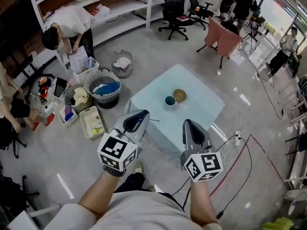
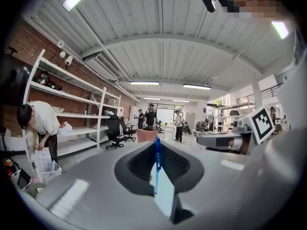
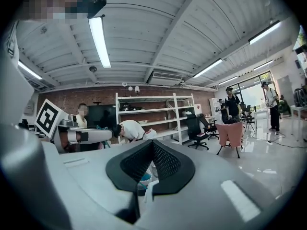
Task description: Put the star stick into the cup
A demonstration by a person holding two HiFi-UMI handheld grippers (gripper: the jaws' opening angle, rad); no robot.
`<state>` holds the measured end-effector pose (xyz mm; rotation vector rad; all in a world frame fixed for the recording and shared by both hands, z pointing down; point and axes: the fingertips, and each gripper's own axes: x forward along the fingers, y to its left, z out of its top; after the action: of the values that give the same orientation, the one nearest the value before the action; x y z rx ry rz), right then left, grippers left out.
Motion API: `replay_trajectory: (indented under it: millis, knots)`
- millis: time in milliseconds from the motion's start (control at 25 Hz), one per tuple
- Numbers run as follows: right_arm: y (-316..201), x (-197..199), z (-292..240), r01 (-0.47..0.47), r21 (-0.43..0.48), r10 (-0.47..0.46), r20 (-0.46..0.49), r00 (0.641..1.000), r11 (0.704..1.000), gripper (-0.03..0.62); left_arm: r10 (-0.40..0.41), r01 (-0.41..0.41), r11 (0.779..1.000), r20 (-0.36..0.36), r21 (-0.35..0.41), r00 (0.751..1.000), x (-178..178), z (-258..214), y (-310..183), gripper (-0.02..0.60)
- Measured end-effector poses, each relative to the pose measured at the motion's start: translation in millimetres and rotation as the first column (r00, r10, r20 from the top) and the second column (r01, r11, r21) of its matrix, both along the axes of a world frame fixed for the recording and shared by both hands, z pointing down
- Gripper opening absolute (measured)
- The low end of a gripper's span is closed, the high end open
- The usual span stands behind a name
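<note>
Pale blue square table (image 1: 201, 111) standing on a grey floor (image 1: 57, 152), small dark teal cup (image 1: 170, 100) near the table's middle, tan bowl (image 1: 180, 95) just beside it, nearer the far edge

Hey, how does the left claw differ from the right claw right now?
The left claw is shut on the thin blue star stick, while the right claw is shut with nothing between its pads. In the head view the left claw slants to the right, and the right claw slants slightly to the left. Both are grey with black pads, and both are short of the cup on the table.
</note>
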<state>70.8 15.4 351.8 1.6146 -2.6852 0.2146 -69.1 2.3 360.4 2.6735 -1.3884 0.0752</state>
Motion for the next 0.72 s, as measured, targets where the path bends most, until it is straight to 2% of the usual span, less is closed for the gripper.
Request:
replay_trajectory:
  millis: [400,720]
  knots:
    - [-74.3,-24.5,17.8,-0.082,-0.040,0.080,-0.032,0.996,0.996,0.011,0.092,-0.091,0.995,0.015,-0.033,0.996,-15.4,27.1,-95.2,0.021]
    - [-111.4,-6.8,34.4,-0.138,-0.078,0.135,-0.041,0.990,0.987,0.011,0.169,-0.168,0.983,0.007,-0.077,0.986,11.7,54.5,-146.4,0.021]
